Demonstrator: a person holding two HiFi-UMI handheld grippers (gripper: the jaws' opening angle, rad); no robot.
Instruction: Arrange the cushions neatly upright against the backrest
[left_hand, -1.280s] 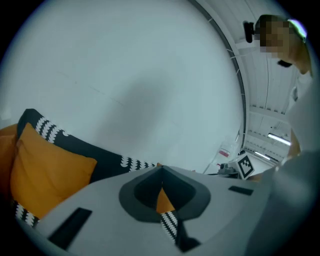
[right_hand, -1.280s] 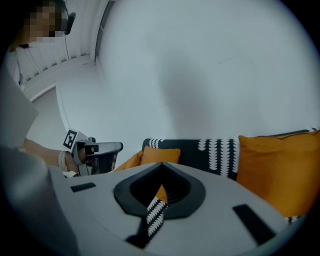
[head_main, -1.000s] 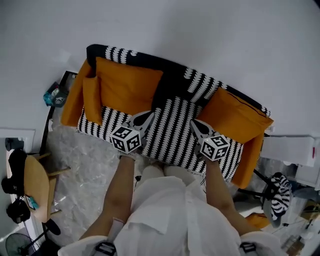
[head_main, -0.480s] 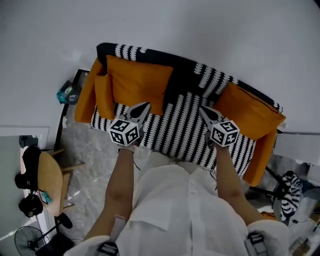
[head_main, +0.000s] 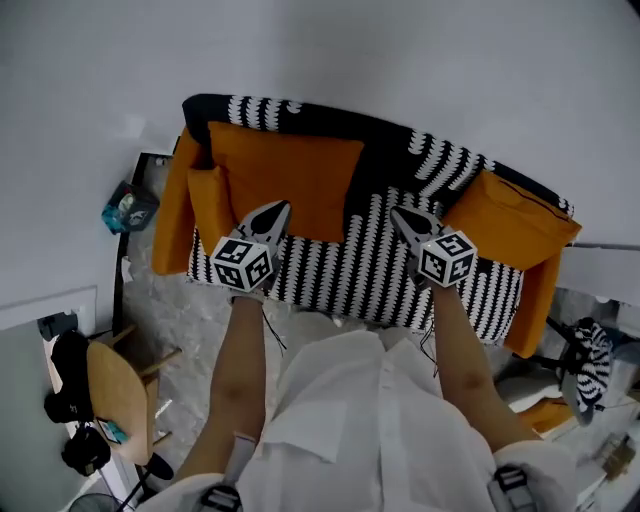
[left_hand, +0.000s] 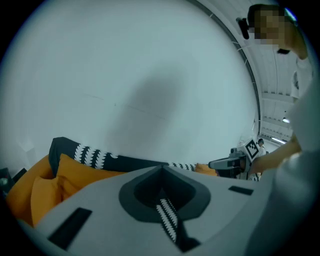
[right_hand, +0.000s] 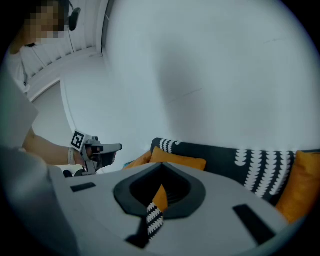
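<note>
Closing in on the sofa (head_main: 360, 272) with both tools clenched and empty.
Left tool (head_main: 274, 208) and right tool (head_main: 400, 215) have advanced; orange cushions (head_main: 290, 180) seemingly upright already, untouched.

This is a living-room setting, apparently inside a larger hall. A sofa with a black-and-white patterned cover (head_main: 380, 270) and orange cushions (head_main: 285, 185) stands against a plain white wall (head_main: 400, 60) on a pale marbled floor (head_main: 170, 310). A round wooden chair (head_main: 115, 400) stands nearby. The left gripper view shows a high ribbed ceiling with strip lights (left_hand: 280, 107).
</note>
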